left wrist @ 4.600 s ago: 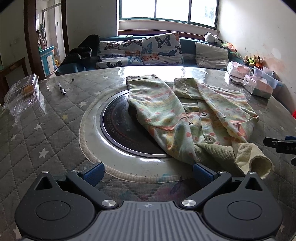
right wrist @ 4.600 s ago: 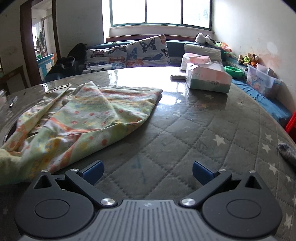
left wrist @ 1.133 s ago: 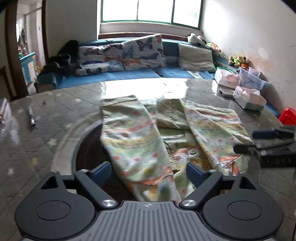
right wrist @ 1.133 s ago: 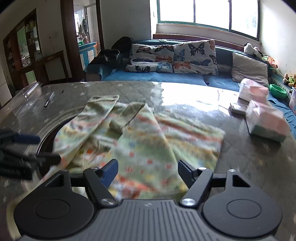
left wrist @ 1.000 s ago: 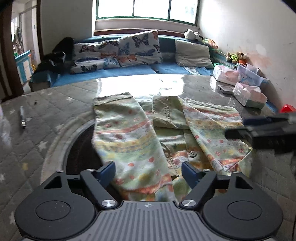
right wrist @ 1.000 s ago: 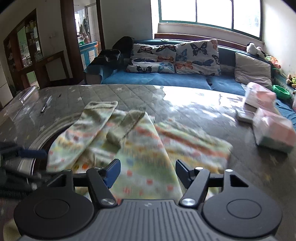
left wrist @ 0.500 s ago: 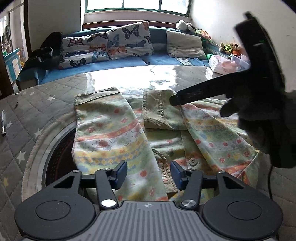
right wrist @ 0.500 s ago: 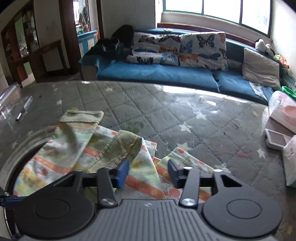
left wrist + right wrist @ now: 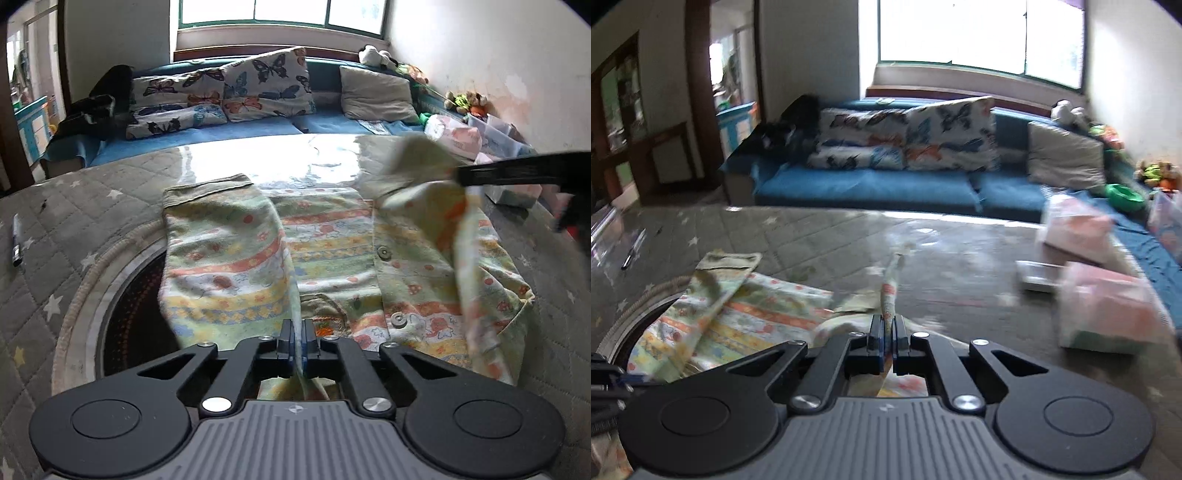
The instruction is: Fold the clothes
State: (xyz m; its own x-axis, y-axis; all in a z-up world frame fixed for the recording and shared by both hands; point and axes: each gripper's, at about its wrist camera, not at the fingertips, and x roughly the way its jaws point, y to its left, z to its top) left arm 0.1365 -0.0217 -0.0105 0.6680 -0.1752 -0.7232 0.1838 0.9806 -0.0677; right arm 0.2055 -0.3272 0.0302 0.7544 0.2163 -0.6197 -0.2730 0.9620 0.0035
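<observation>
Left gripper (image 9: pixel 296 341) is clamped on a fold of the garment (image 9: pixel 325 240), its two jaws pressed together with a thin edge of printed cloth standing up between them. Right gripper (image 9: pixel 886 341) is likewise clenched on the garment (image 9: pixel 738 317), a narrow strip of cloth rising from its closed jaws; in the left view it shows as a dark bar (image 9: pixel 517 171) at the right, lifting one sleeve off the table.

Beyond the left gripper the garment lies spread on the quilted table (image 9: pixel 92 199), partly over a dark round inset (image 9: pixel 125 314). One sleeve lies flat toward the left, its cuff pointing away; the buttoned front sits in the middle; the raised sleeve hangs blurred at the right.

A pen (image 9: pixel 16 240) lies well to the left on the table. Pink boxes (image 9: pixel 1104 306) stand on the table's right side. Farther off are a blue sofa (image 9: pixel 886 188) with butterfly cushions (image 9: pixel 266 88) and a bright window (image 9: pixel 979 33).
</observation>
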